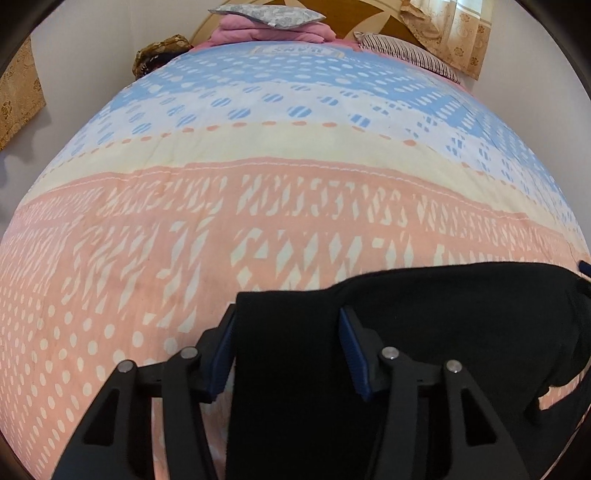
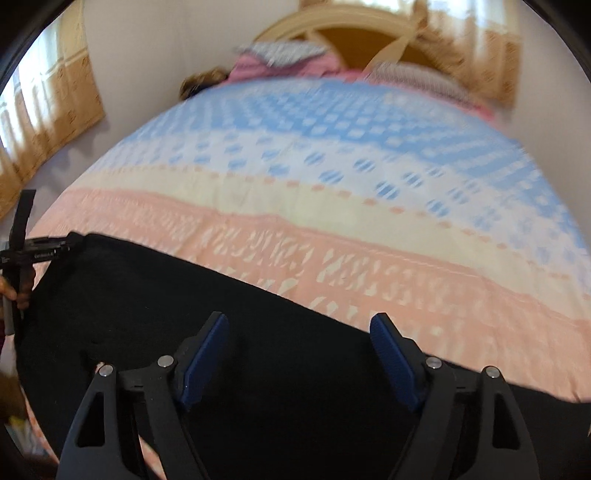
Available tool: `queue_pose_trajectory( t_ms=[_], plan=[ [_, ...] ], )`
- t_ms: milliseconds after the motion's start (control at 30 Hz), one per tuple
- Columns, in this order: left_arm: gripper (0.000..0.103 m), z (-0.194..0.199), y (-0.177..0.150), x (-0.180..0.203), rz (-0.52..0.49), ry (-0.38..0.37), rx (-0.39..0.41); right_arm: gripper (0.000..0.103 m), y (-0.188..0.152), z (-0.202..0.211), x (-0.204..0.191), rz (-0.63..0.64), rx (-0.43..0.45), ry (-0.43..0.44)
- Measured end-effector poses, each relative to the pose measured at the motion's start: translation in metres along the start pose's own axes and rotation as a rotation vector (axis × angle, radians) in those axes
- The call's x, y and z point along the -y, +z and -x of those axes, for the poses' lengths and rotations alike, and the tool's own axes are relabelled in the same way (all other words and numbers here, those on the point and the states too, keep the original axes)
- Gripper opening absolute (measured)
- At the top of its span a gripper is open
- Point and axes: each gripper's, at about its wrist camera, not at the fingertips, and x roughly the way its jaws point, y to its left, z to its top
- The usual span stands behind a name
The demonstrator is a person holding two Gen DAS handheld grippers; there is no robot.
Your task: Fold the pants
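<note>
Black pants (image 1: 424,332) lie spread along the near edge of a bed, on a bedspread (image 1: 258,206) banded in pink, cream and blue. One narrow end of the dark cloth runs up between the 2 blue pads of the left tongs (image 1: 286,343), which stand about half apart with the fabric filling the gap; whether the pads actually press on it cannot be told from here. The rest of the pants stretches away to that side's right.

The right tongs (image 2: 299,350) hang over the broad middle of the same garment (image 2: 147,295), jaws set wide, the cloth lying flat beneath them and nothing caught between the pads. At the far left of this blurred view, a hand (image 2: 11,291) grips the handle of the other tool at the edge of the pants.

Beyond the garment the bedspread runs clear to the head of the bed, where a pink folded blanket (image 1: 273,33) sits under a grey patterned pillow (image 1: 266,14), with a striped pillow (image 1: 402,51) beside it against a curved wooden headboard (image 2: 332,33). Gold curtains (image 1: 454,33) hang behind.
</note>
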Motion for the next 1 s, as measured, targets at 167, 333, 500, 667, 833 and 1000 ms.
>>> queue_pose_trajectory(
  t_ms=[167, 333, 500, 667, 833, 1000],
  plan=[
    [0.07, -0.009, 0.012, 0.0, 0.017, 0.028, -0.006, 0.08, 0.003, -0.041, 0.005, 0.079, -0.11, 0.021],
    [0.041, -0.011, 0.017, 0.006, -0.031, 0.013, 0.03, 0.035, 0.003, -0.039, 0.002, 0.121, -0.095, 0.096],
    [0.022, 0.004, 0.016, 0.007, -0.02, -0.031, 0.07, 0.007, 0.006, -0.027, -0.016, 0.14, -0.098, 0.072],
    [0.022, 0.04, 0.013, 0.011, -0.029, -0.023, 0.17, 0.005, 0.004, 0.019, -0.021, 0.09, -0.003, 0.079],
    [0.022, 0.084, 0.008, 0.01, -0.039, -0.025, 0.269, 0.004, -0.008, 0.071, -0.031, 0.078, 0.087, 0.081],
    [0.022, 0.128, -0.019, 0.006, -0.051, -0.031, 0.38, 0.004, -0.033, 0.12, -0.047, 0.07, 0.187, 0.081]
  ],
)
